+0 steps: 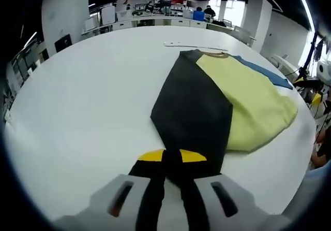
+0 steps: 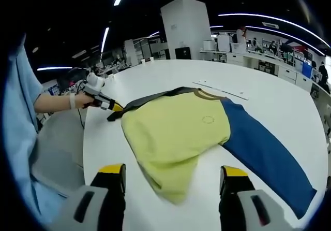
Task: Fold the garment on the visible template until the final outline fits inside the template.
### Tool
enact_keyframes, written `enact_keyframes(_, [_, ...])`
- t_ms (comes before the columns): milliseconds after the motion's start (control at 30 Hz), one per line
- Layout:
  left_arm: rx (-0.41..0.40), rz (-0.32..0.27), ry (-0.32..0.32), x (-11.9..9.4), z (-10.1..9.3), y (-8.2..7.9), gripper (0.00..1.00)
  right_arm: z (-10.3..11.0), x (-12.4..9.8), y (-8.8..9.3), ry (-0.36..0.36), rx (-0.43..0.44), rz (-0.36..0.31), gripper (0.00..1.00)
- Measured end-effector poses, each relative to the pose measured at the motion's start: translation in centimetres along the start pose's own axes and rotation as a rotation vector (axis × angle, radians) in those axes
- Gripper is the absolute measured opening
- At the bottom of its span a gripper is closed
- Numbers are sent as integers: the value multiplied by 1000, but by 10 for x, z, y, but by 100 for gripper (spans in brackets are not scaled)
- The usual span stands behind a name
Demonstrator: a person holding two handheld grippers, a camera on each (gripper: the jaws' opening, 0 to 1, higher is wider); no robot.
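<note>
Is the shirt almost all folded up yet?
Not yet, it has only begun. The left gripper is shut on the black sleeve, stretched out from the yellow shirt body. The right gripper is open and holds nothing. The blue sleeve lies spread flat on the white table, unfolded.

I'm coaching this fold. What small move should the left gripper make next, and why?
Probably carry the black sleeve across onto the yellow body: the left gripper is shut on its end, while the right gripper hangs open and the blue sleeve lies spread.
</note>
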State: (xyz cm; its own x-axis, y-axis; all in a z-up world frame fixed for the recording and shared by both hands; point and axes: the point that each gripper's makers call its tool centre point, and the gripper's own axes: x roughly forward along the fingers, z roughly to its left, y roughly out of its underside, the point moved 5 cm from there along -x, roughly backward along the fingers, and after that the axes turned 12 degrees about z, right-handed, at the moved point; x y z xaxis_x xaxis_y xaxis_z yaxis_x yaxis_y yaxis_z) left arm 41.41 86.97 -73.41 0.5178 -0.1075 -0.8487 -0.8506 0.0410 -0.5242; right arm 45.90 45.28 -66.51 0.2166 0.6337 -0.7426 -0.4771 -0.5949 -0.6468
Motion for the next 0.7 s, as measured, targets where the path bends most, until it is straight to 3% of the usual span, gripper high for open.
enact_keyframes(400, [-25,-32,11,-10,5,1,0,3,2,3,-1,3,6,73])
enact_keyframes(567, [-73,-98,42,-28,3,-3,0,6,2,1,-3,4,-2,73])
enact_keyframes(700, [-176,-170,109,-41,5,-7,0,8,3,-1,-8,-2,-3,73])
